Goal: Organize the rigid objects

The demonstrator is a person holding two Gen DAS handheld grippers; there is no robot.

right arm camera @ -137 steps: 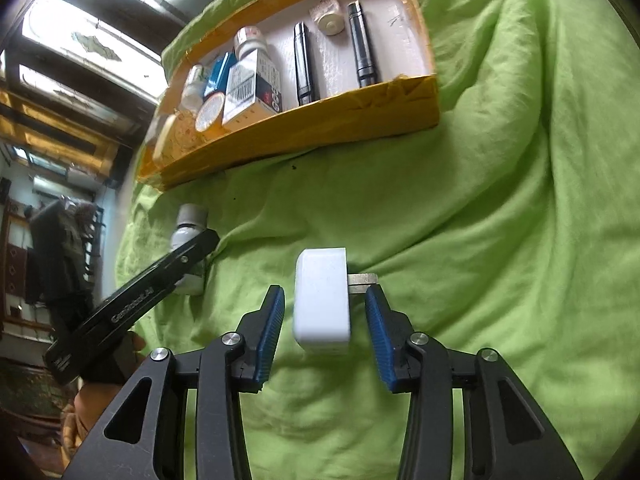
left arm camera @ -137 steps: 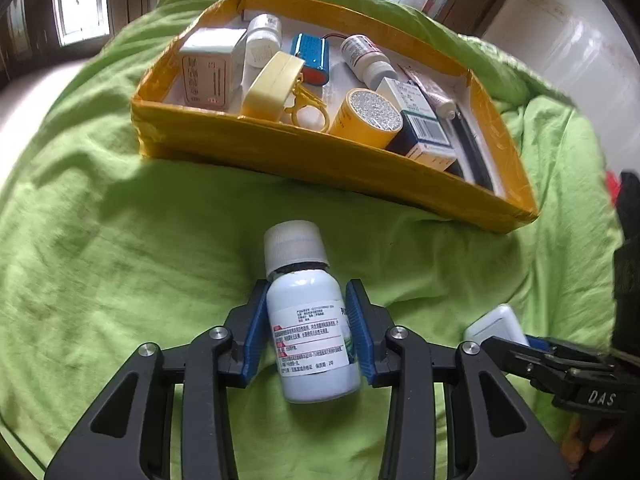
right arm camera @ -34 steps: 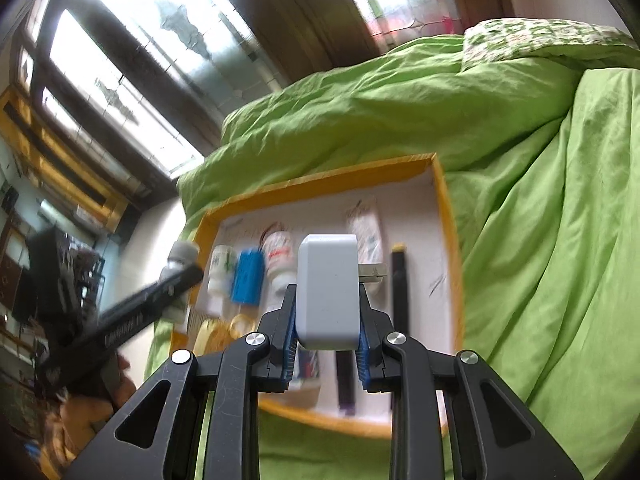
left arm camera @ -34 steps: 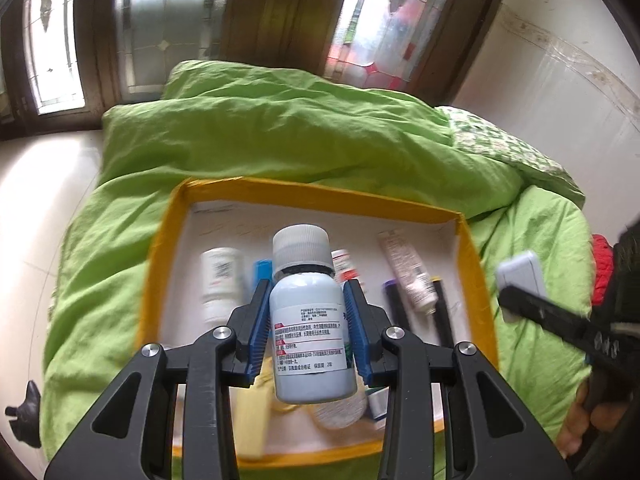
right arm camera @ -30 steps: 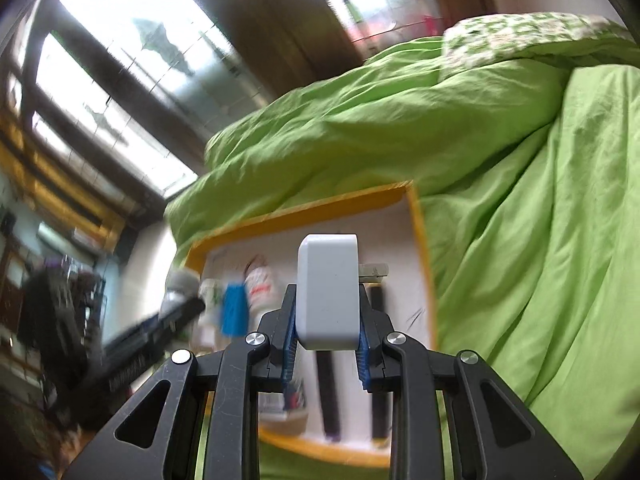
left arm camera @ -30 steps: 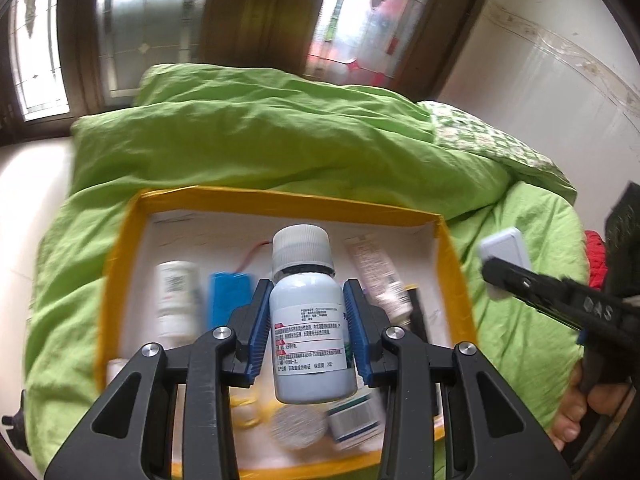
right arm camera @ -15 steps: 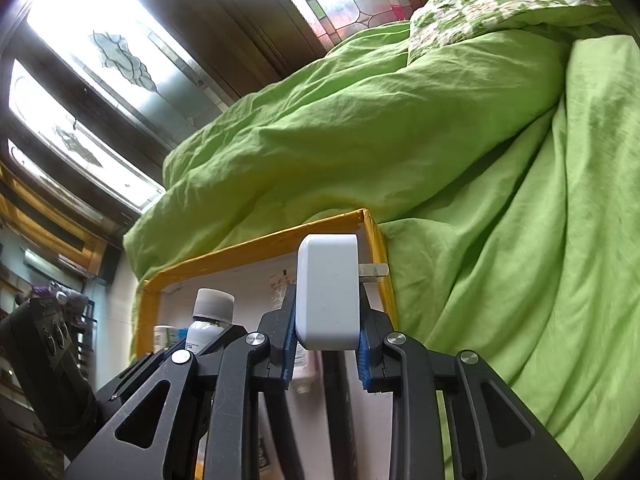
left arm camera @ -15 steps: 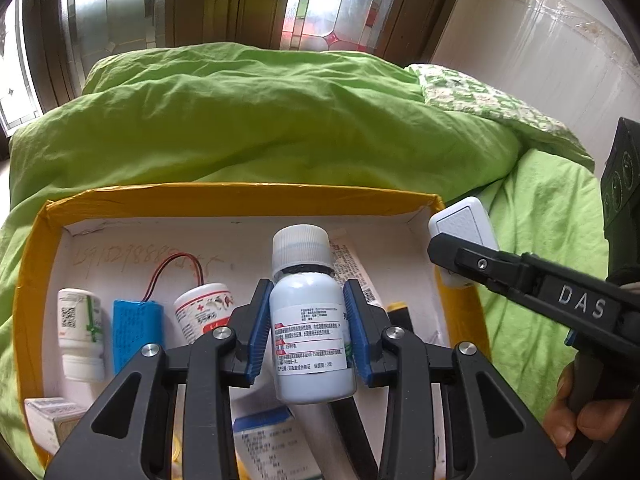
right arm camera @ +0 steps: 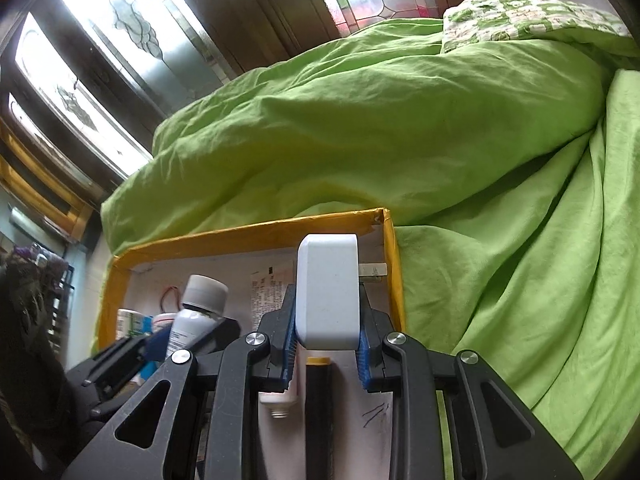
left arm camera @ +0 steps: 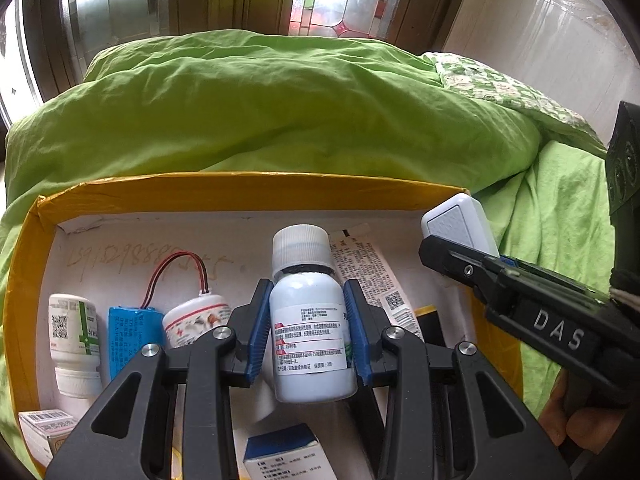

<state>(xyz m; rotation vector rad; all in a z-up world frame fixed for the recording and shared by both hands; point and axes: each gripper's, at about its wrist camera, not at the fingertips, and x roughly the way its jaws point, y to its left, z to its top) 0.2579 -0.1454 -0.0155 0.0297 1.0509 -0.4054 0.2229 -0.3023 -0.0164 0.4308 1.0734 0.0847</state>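
Left wrist view shows left tongs (left arm camera: 308, 334) gripping white bottle (left arm camera: 310, 332) – right wrist reveals right tongs (right arm camera: 327, 346) clamping plug's (right arm camera: 327, 292) prongs (right arm camera: 374, 270).

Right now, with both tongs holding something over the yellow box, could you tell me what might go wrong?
1. The box is crowded: the white bottle in the left tongs hangs over cartons and other bottles, so it may land on them and tip.
2. The white plug adapter in the right tongs sits near the box's right wall; it could catch the rim or drop onto the green bedding.
3. The two tongs are close and might collide.
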